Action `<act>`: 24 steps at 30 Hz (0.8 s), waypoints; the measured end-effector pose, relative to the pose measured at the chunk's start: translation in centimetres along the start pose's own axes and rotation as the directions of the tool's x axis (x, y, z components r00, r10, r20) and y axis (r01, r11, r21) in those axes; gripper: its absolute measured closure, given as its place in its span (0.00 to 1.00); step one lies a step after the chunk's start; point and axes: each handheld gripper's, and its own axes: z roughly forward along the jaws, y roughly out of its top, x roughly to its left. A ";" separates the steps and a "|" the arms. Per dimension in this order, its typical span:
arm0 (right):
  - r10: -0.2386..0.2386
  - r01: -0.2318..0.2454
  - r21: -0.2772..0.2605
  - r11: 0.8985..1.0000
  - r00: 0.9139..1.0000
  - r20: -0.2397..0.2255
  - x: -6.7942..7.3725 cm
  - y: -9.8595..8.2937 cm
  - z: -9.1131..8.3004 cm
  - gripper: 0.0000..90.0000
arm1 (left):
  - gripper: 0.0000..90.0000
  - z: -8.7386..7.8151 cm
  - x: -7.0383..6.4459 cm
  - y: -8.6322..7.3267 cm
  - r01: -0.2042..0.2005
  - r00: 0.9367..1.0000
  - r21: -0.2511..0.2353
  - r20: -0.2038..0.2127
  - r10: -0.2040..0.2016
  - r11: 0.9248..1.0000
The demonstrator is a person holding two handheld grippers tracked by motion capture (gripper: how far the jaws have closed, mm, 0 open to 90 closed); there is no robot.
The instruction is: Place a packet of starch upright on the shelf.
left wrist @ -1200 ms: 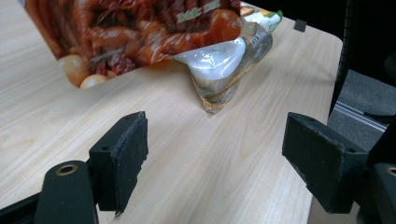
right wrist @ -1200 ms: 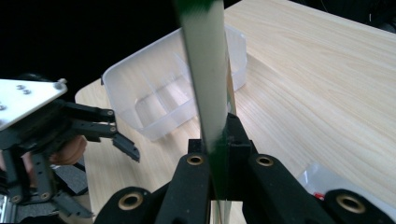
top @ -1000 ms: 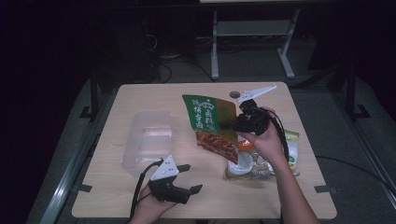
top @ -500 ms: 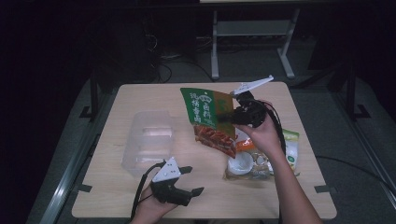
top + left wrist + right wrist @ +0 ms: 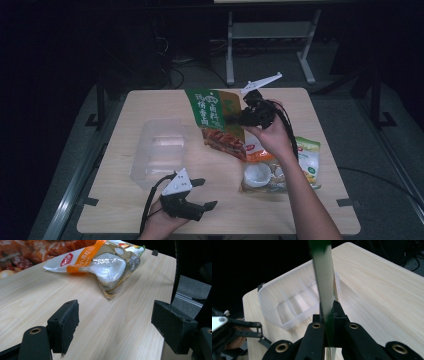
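Up top, the table (image 5: 150,105) is the biggest thing, made of light wood. On its left side sits a clear box (image 5: 160,150) with walls inside that split it into parts. In the right gripper view the box (image 5: 294,302) lies past the tongs, open at the top.

Next comes the green bag (image 5: 217,122). It is up in the air over the middle of the table, hanging tilted, with red food drawn on its lower part. The right tongs (image 5: 239,118) pinch its right edge. In the right gripper view the right tongs (image 5: 328,315) are squeezed tight on the bag's thin edge (image 5: 324,285), which stands straight up between them.

A snack bag (image 5: 280,167) with an orange band lies flat on the table, just under the right arm. In the left gripper view the snack bag (image 5: 110,265) lies ahead of the tongs.

The left tongs (image 5: 202,194) rest low by the near edge of the table. The left tongs (image 5: 115,322) gape wide and hold nothing.
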 end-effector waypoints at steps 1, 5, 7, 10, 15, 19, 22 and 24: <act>0.000 0.000 0.000 1.000 1.000 0.000 0.0 0.0 0.0 1.00 | 0.24 0.0 0.0 0.0 0.000 1.000 -0.002 0.000 0.000 1.000; -0.001 0.001 -0.008 1.000 1.000 -0.003 -0.1 0.7 0.6 1.00 | 0.25 0.1 0.2 -0.1 0.003 1.000 -0.005 -0.001 -0.003 1.000; -0.009 0.009 -0.009 1.000 1.000 -0.006 -0.1 1.2 0.9 1.00 | 0.24 0.0 0.2 -0.1 0.008 1.000 -0.003 -0.002 -0.008 1.000; -0.023 0.023 -0.010 1.000 1.000 -0.009 0.0 2.1 1.7 1.00 | 0.25 0.1 0.3 -0.1 0.008 1.000 -0.008 -0.004 -0.008 1.000; -0.043 0.043 -0.010 0.999 0.999 -0.016 0.4 3.2 2.5 1.00 | 0.25 0.1 0.4 -0.2 0.016 1.000 -0.007 -0.003 -0.016 1.000; -0.050 0.050 -0.016 0.999 0.998 -0.029 0.7 4.2 3.3 1.00 | 0.25 0.3 0.4 -0.3 0.015 1.000 -0.002 0.000 -0.015 1.000; -0.056 0.055 -0.022 0.998 0.998 -0.032 1.0 4.9 4.0 1.00 | 0.25 0.3 0.3 -0.3 0.022 1.000 -0.002 0.001 -0.022 1.000; -0.060 0.059 -0.023 0.998 0.997 -0.040 1.1 5.2 4.4 1.00 | 0.25 0.3 0.4 -0.3 0.017 1.000 -0.002 0.000 -0.017 1.000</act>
